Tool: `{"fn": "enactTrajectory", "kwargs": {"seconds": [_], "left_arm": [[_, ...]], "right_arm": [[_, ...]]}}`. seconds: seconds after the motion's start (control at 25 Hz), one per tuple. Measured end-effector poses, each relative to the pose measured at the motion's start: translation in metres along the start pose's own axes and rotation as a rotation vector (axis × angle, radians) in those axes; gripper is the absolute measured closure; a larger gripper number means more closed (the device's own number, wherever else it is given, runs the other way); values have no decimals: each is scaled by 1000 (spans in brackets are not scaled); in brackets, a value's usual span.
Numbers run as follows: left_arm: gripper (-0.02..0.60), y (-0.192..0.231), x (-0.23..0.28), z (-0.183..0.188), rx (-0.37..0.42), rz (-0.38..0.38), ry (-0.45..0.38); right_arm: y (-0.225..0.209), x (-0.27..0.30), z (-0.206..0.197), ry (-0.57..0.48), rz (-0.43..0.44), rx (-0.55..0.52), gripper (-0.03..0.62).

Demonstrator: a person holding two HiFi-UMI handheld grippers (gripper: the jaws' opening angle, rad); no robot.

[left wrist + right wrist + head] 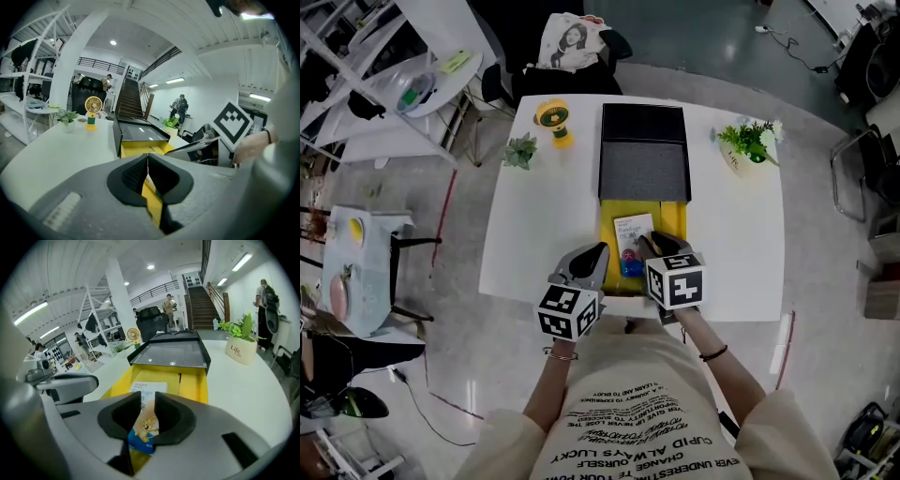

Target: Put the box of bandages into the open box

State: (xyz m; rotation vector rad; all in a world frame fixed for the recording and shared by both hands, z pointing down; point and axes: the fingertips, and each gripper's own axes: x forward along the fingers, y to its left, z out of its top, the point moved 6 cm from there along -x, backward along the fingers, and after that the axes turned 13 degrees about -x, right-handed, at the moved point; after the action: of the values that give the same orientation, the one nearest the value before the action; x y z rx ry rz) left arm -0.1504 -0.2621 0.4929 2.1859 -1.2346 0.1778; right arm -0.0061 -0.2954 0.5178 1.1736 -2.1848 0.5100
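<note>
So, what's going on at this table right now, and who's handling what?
A person stands at a white table with a gripper in each hand. The right gripper is closed on a small blue pack with a cartoon figure, at the near end of the open yellow-lined box. A white box printed "Bandage" lies flat on the floor of that open box. The left gripper hangs alongside, shut and empty.

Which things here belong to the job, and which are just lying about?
Job:
blue box of bandages in the right gripper
open yellow box
white bandage box inside it

Lying about:
yellow fan
small plant
potted plant
left gripper, shut, empty
</note>
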Motion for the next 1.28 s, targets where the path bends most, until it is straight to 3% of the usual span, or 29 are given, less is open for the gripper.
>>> {"fn": "enactTrajectory", "kwargs": {"seconds": [0.16, 0.48, 0.88, 1.28], "left_arm": [[558, -6, -2, 5, 21, -18, -36], [558, -19, -8, 24, 76, -57, -130], [558, -29, -23, 58, 172, -52, -245], [558, -28, -44, 86, 185, -13, -341]], "right_arm": [[-2, -11, 8, -70, -3, -87, 562], [-7, -39, 30, -268, 85, -149, 588], [-24, -78, 48, -448, 107, -98, 589], [-49, -121, 72, -570, 42, -56, 589]]}}
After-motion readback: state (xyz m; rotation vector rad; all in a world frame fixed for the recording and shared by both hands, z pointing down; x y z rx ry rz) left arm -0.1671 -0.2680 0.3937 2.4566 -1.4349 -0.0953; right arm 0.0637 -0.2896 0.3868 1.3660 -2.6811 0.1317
